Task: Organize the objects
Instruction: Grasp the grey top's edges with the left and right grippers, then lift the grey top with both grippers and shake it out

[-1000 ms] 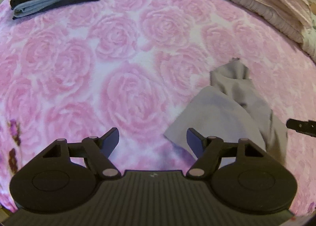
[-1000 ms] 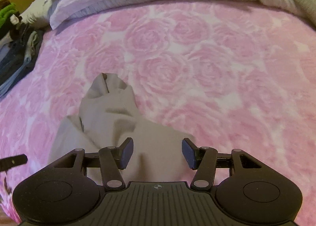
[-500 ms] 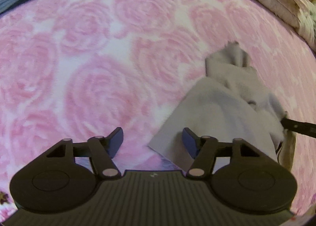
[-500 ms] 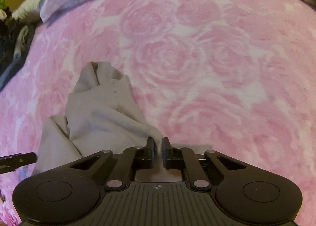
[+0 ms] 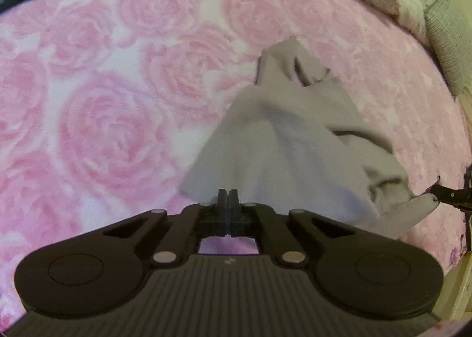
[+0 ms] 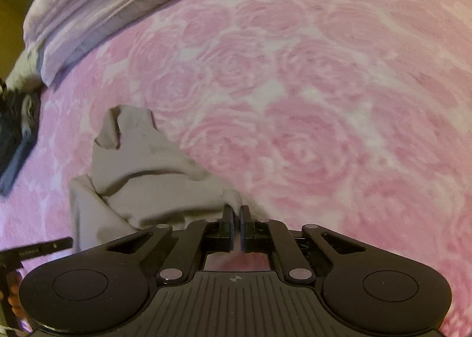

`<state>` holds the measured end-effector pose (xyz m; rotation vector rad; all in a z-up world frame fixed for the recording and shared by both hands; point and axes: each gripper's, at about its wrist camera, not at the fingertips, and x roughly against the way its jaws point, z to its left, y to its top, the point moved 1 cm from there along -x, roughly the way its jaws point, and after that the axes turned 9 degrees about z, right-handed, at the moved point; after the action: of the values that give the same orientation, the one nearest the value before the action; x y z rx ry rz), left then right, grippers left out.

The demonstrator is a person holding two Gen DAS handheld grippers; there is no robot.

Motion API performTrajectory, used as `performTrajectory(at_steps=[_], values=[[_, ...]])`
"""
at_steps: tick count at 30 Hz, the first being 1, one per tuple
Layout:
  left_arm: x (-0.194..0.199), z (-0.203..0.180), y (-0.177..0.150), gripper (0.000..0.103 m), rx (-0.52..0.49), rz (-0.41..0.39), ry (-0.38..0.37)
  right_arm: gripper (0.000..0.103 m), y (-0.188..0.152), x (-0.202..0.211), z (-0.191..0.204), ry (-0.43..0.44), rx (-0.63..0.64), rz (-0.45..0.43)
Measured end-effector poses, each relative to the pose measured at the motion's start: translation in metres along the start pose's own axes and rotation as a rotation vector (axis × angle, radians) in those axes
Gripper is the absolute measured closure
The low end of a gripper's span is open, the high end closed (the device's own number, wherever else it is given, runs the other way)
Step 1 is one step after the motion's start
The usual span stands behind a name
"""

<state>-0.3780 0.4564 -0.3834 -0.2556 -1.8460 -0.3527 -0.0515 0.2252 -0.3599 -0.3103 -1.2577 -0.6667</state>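
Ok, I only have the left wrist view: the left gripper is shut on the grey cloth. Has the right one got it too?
Observer: Yes. The right gripper is shut on a corner of the cloth.
Operator: Does the cloth spread past it?
Observer: No, it lies all to that gripper's left; to the right the blanket shows only its rose print.
Operator: Is the left gripper seen from there?
Observer: Only one dark finger, at the lower left edge by the cloth.

A plain grey cloth [image 5: 283, 142] lies on a blanket [image 5: 103, 118] patterned with pink roses.
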Motion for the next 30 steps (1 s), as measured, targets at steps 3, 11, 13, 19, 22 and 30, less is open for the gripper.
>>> performTrajectory(at_steps=[3,11,13,19,22,30], values=[[0.03,0.006,-0.018,0.103,0.011,-0.026,0.004,0.103,-0.013,0.034,-0.006,0.031,-0.004,-0.013],[0.024,0.027,-0.013,0.075,0.082,-0.02,-0.035,0.103,-0.026,0.062,-0.007,0.024,0.005,-0.034],[0.016,0.03,-0.006,0.069,0.113,-0.041,-0.057,0.103,-0.029,0.059,-0.006,0.013,0.024,-0.035],[-0.018,0.03,0.022,0.058,0.059,-0.02,-0.066,0.103,-0.035,0.05,-0.019,0.014,0.015,-0.027],[-0.033,0.028,0.022,0.103,0.052,0.027,-0.114,0.103,-0.035,0.048,-0.023,0.009,0.008,-0.02],[0.065,0.025,-0.012,0.103,0.126,-0.123,-0.177,0.103,-0.022,0.087,-0.017,0.057,0.032,-0.044]])
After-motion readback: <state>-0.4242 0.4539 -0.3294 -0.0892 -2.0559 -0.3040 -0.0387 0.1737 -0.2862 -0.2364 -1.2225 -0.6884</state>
